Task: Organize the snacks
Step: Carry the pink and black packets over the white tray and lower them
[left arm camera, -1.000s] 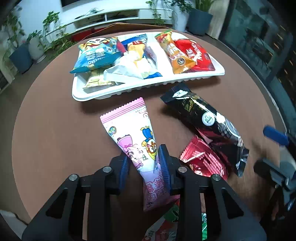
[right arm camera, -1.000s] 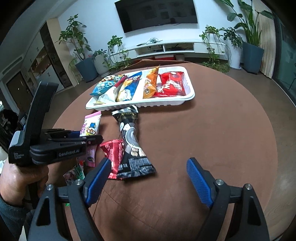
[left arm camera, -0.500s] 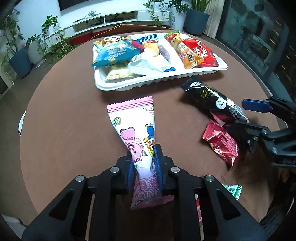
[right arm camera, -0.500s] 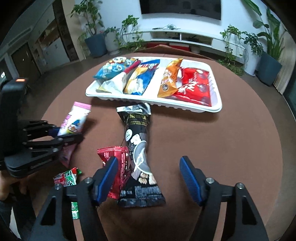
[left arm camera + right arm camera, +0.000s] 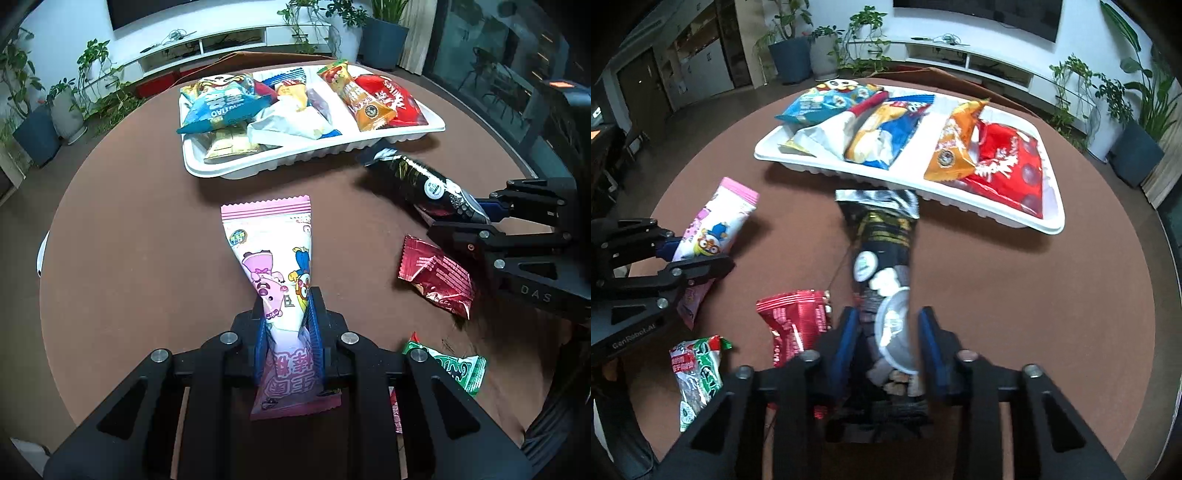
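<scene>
My left gripper (image 5: pixel 288 314) is shut on a pink cartoon snack packet (image 5: pixel 275 254), held above the round brown table; the packet also shows in the right wrist view (image 5: pixel 713 229). My right gripper (image 5: pixel 888 332) has its jaws around a long black snack bag (image 5: pixel 882 251) that lies on the table; the jaws stand close to its sides with small gaps. The black bag also shows in the left wrist view (image 5: pixel 421 181). A white divided tray (image 5: pixel 317 155) holding several snack bags sits at the far side, also in the right wrist view (image 5: pixel 1054 206).
A red foil packet (image 5: pixel 437 277) and a green and white packet (image 5: pixel 454 367) lie loose on the table between the grippers, also in the right wrist view as red (image 5: pixel 798 325) and green (image 5: pixel 698 373). Potted plants and a TV shelf stand beyond the table.
My left gripper has shut on the pink packet and lifted it. My right gripper has moved in over the black bag and narrowed its jaws around it.
</scene>
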